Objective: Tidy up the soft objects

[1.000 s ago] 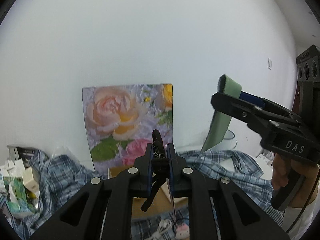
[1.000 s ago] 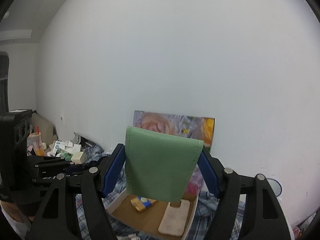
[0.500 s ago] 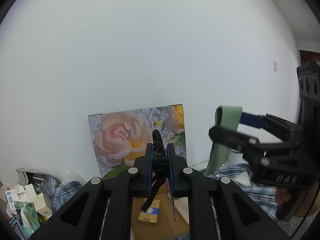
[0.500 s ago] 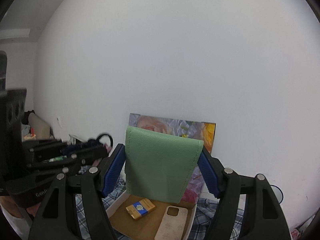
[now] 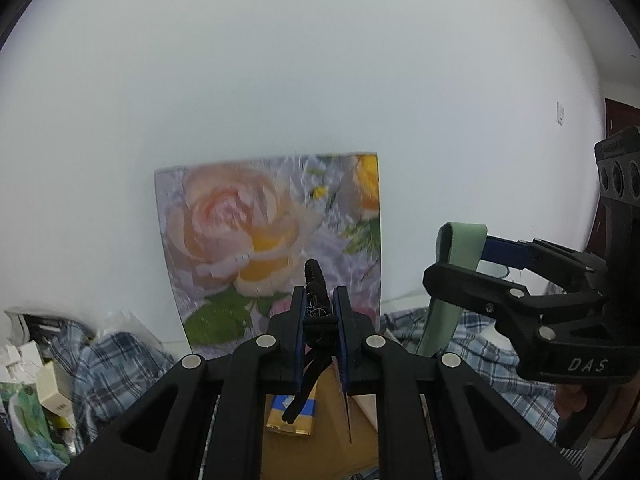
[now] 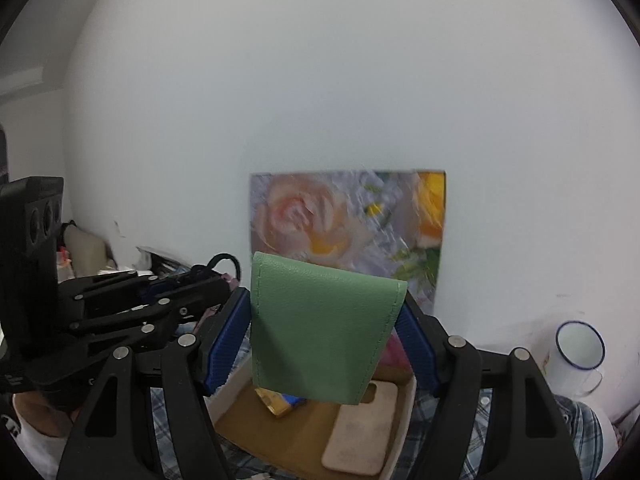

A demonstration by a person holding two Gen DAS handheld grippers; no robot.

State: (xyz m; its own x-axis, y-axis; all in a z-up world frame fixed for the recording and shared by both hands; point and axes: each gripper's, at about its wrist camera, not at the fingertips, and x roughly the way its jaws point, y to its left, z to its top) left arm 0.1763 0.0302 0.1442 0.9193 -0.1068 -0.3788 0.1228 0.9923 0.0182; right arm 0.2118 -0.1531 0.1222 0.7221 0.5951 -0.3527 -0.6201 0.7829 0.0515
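Note:
My left gripper (image 5: 318, 300) is shut on a black hair tie (image 5: 314, 280), whose loop sticks up between the pads and whose tail hangs below. My right gripper (image 6: 322, 304) is shut on a folded green leather pouch (image 6: 320, 328), its blue pads pressing the pouch's two sides. Below both sits an open cardboard box (image 6: 240, 416). In the right wrist view the left gripper (image 6: 216, 276) hovers just left of the pouch. In the left wrist view the right gripper (image 5: 468, 260) and pouch (image 5: 460, 236) are at the right.
In the box lie a yellow-blue packet (image 6: 276, 402) and a beige phone case (image 6: 360, 432). A rose picture (image 5: 272, 248) leans on the white wall behind it. Plaid cloth (image 5: 112, 364) covers the surface. Small cartons (image 5: 48, 388) stand at the left and a white mug (image 6: 576, 356) at the right.
Both grippers have moved toward the rose picture and the box, each keeping its grip. The left gripper has come forward beside the right one in the right wrist view.

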